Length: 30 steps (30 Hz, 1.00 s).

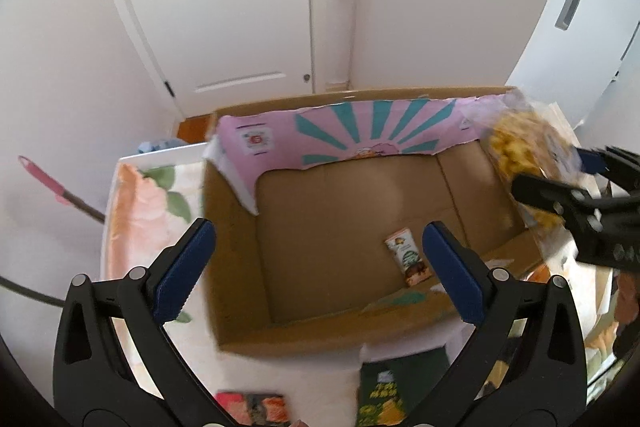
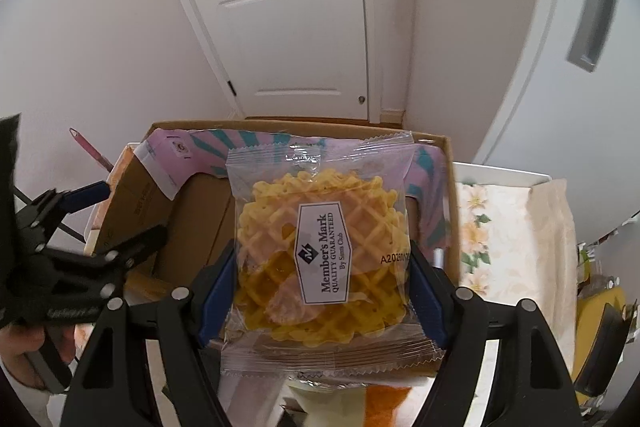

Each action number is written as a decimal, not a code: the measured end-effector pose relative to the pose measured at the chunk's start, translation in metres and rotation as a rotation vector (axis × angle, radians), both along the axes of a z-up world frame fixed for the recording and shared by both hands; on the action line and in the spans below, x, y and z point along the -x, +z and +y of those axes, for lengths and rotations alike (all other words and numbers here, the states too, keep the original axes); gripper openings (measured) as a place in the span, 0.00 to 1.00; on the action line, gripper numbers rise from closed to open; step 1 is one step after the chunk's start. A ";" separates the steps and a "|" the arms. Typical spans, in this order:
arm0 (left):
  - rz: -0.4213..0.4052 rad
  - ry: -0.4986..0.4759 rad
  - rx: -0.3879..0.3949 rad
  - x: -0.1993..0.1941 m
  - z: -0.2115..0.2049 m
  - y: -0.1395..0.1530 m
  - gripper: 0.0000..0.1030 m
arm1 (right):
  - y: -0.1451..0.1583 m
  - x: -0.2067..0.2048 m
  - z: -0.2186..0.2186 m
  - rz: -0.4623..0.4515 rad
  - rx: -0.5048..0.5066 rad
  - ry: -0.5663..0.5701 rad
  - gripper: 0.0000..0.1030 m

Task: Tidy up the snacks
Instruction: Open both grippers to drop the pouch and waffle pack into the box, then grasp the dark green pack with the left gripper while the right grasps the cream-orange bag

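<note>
- The cardboard box [image 1: 344, 227] is sitting open on the bench [image 1: 132, 211], its floor almost bare: one small snack bar [image 1: 408, 257] is lying near the front right corner, and it is the only snack showing inside.
- The left gripper [image 1: 316, 271] is hovering above the box with its fingers [image 1: 182, 271] spread as wide as they go, gripping nothing; the bar is lying below, between them, untouched.
- The right gripper [image 2: 320, 291] is pinching a clear waffle packet [image 2: 320, 247] by its two side edges, fingers [image 2: 218, 291] partly closed on the wrapper.
- That packet is hanging over the box's right side, not yet resting inside.
- At least two more packs are waiting on the bench in front of the box: a dark green one [image 1: 384, 391] and a red-orange one [image 1: 256, 407].
- Judged from this, the sorting is looking early: one item in, one on its way, several left.
</note>
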<state>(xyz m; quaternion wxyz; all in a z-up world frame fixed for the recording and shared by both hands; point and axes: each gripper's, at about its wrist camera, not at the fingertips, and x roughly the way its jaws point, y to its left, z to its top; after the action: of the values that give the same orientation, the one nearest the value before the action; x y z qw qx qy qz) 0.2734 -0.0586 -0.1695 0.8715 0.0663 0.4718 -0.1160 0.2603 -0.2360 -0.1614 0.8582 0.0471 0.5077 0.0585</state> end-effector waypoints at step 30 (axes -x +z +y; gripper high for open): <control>-0.153 0.069 0.020 0.105 0.062 0.069 1.00 | 0.056 0.068 0.004 -0.147 -0.016 -0.067 0.95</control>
<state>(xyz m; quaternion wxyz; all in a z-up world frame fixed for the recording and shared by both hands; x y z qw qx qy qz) 0.1689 0.0031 -0.1003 0.9091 0.0501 0.4046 -0.0852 0.1918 -0.2321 -0.1051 0.8943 0.0667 0.4410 0.0372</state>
